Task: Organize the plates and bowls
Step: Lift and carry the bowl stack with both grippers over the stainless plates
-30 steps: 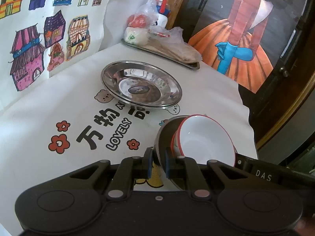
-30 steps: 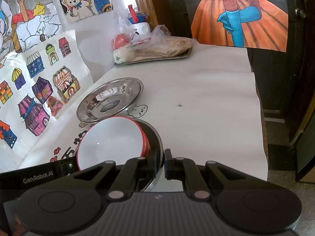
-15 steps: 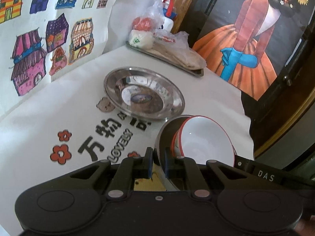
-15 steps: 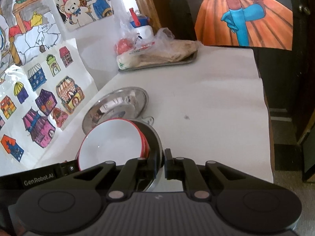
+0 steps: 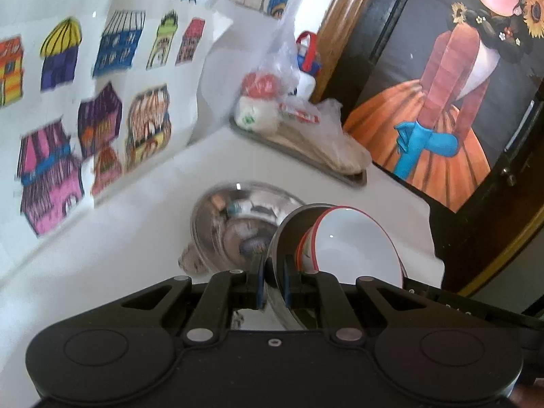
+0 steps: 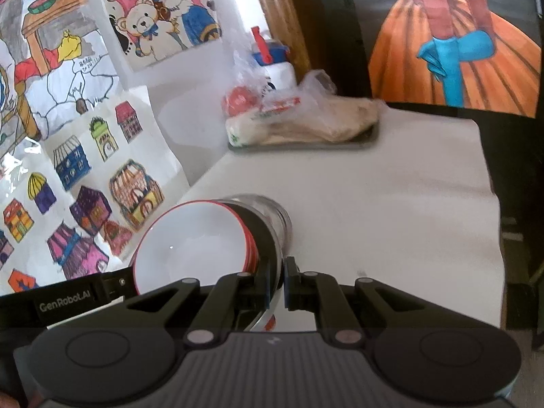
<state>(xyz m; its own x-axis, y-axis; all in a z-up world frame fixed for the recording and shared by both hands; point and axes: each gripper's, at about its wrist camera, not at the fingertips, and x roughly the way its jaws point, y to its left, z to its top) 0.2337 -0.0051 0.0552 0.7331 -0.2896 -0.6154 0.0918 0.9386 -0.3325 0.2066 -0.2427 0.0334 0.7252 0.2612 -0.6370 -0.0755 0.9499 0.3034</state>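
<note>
Both grippers hold one steel plate (image 5: 277, 255) by opposite rims, lifted above the white table (image 5: 119, 238). My left gripper (image 5: 273, 287) is shut on its left rim. My right gripper (image 6: 277, 284) is shut on its right rim (image 6: 272, 234). Stacked white bowls with red rims (image 5: 357, 248) sit in the held plate; they also show in the right wrist view (image 6: 193, 241). A second steel plate (image 5: 231, 227) lies on the table just beyond and partly under the held one.
A metal tray (image 5: 316, 159) with bagged food (image 5: 299, 119) stands at the table's back corner, also in the right wrist view (image 6: 302, 144). Drawings cover the wall (image 5: 85, 85) on the left. The table edge (image 6: 493, 204) drops off on the right beside a dark door (image 5: 510, 170).
Both grippers have carried the held plate with its bowls forward and up, so it now overlaps the plate lying on the table. The grips are unchanged.
</note>
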